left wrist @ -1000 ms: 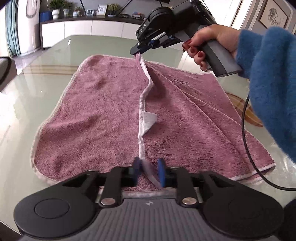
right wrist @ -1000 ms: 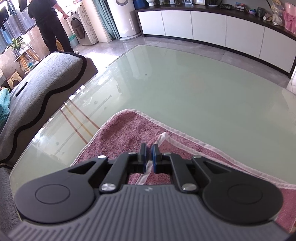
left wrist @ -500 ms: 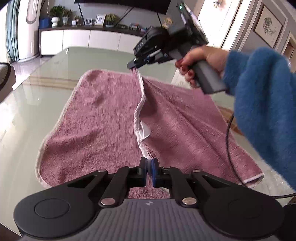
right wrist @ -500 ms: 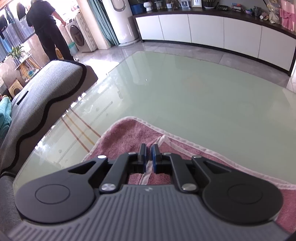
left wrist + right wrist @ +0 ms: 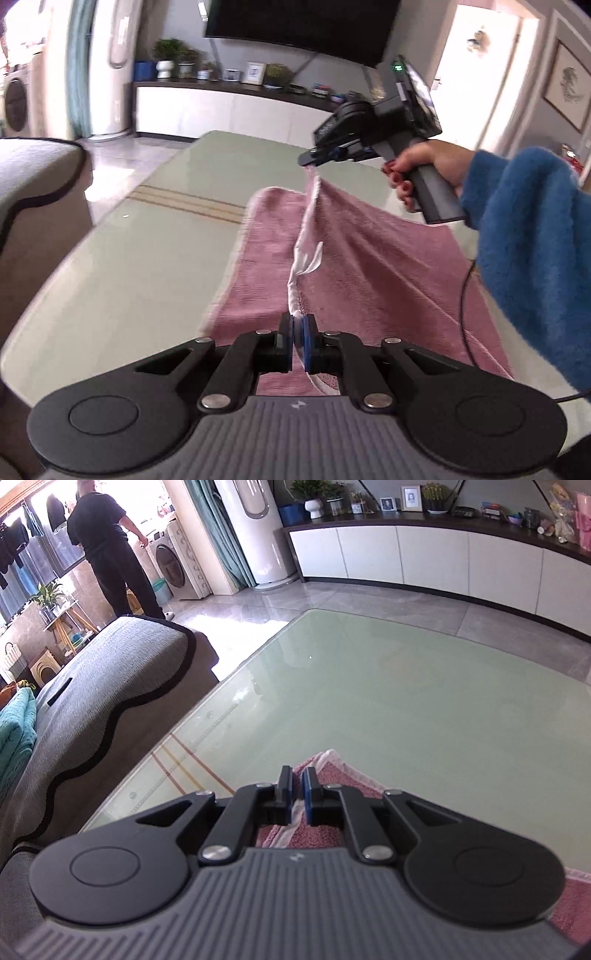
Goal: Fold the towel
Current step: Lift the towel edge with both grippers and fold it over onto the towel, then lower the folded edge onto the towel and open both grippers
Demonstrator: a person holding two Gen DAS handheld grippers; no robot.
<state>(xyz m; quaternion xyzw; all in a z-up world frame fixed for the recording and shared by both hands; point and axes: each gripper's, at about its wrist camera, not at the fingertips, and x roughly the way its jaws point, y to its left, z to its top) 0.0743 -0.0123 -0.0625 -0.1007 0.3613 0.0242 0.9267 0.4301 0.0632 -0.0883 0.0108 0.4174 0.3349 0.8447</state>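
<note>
A pink towel (image 5: 373,266) with a white hem lies partly on the pale green glass table (image 5: 122,273). My left gripper (image 5: 297,326) is shut on the near end of the hem. The right gripper (image 5: 312,162), held by a hand in a blue sleeve, is shut on the far end of the same hem. The edge hangs taut and raised between them, and a white label (image 5: 312,260) dangles from it. In the right wrist view the right gripper (image 5: 296,779) pinches the towel (image 5: 332,775), whose corner peeks out past the fingertips.
A grey sofa (image 5: 92,686) with a dark wavy border runs along the table's left side. White cabinets (image 5: 424,557) line the far wall. A person in black (image 5: 107,550) stands by a washing machine far off. A black cable (image 5: 465,317) trails over the towel's right part.
Both grippers have lifted the hem off the table and carried it sideways over the towel. The left gripper's jaws shut on the hem early on. Less towel now shows ahead of the right gripper.
</note>
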